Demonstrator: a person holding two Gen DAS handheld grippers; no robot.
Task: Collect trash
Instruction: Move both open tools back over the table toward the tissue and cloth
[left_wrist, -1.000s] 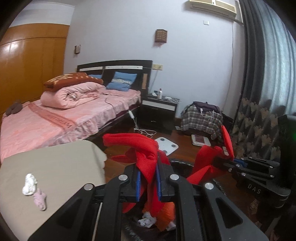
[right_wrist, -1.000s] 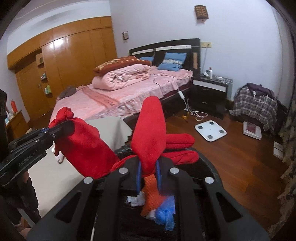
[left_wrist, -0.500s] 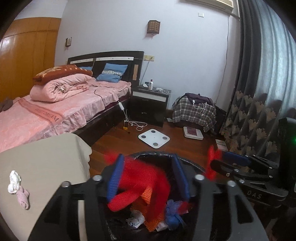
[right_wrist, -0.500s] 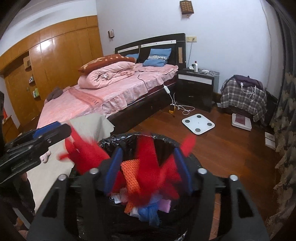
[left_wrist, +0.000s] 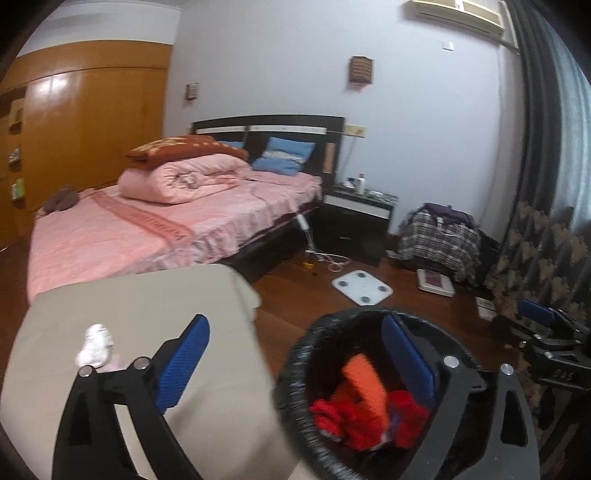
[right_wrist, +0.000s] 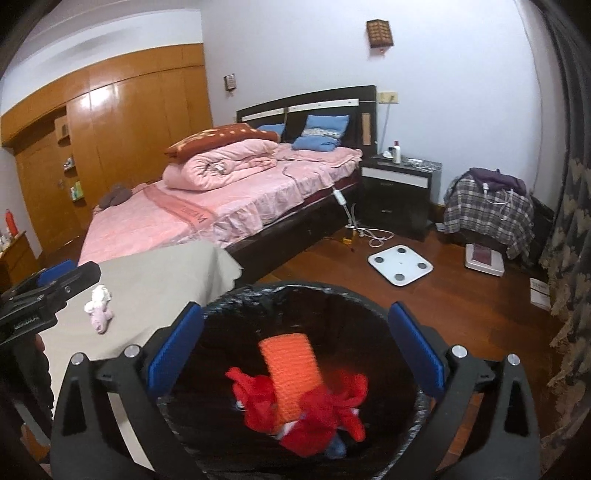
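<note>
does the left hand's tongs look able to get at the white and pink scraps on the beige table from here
Probably yes. The left tongs are open and empty, the crumpled scraps lie exposed on the beige table, just left of the near finger, with nothing between them.

A trash bin (right_wrist: 295, 295) stands on the floor just right of a cloth-covered table (right_wrist: 166, 273). Crumpled cloths (right_wrist: 314, 410) lie inside the bin. A small wad (right_wrist: 98, 304) lies on the table. Behind both stands a bed (right_wrist: 221, 206), with a nightstand (right_wrist: 400, 184) to its right.
</note>
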